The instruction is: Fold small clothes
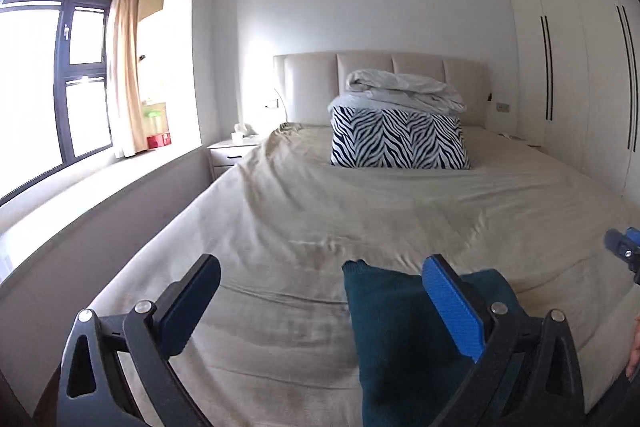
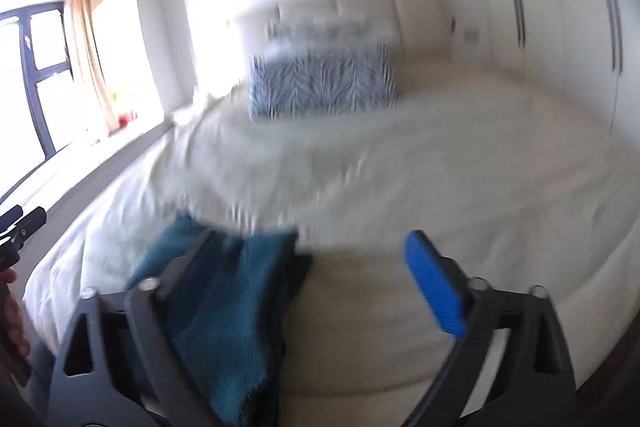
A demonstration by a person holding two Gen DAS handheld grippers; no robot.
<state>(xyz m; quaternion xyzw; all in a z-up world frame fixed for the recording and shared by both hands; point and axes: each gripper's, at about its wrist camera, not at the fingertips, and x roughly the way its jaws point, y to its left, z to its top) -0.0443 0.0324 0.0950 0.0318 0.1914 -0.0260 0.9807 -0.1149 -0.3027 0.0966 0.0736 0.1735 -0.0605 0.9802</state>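
**Jaws wide, teal garment flat on bed**

Teal garment [image 1: 384, 327] lies on the beige bed sheet [image 1: 304, 227] near the foot of the bed, folded into a narrow strip that runs toward the camera. In the left wrist view the left gripper [image 1: 320, 307] stands above it with both jaws spread wide; nothing is between them but sheet and the garment's left edge. Its blue-padded right finger [image 1: 456, 307] sits in front of the cloth, its dark left finger [image 1: 188, 303] over bare sheet well to the side. Whether the blue pad touches the cloth cannot be told.

In the right wrist view, which is blurred, the right gripper [image 2: 308, 279] is likewise spread wide and holds nothing. The garment [image 2: 216, 315] lies on its left side, behind the dark left finger [image 2: 188, 267], while the blue finger [image 2: 432, 287] is over bare sheet [image 2: 400, 167].

Each gripper shows at the edge of the other's view: the right one [image 1: 624, 251] at the right edge, the left one [image 2: 20, 227] at the left edge.

At the head of the bed a zebra pillow [image 1: 400, 139] carries a bundled white duvet [image 1: 404, 91].
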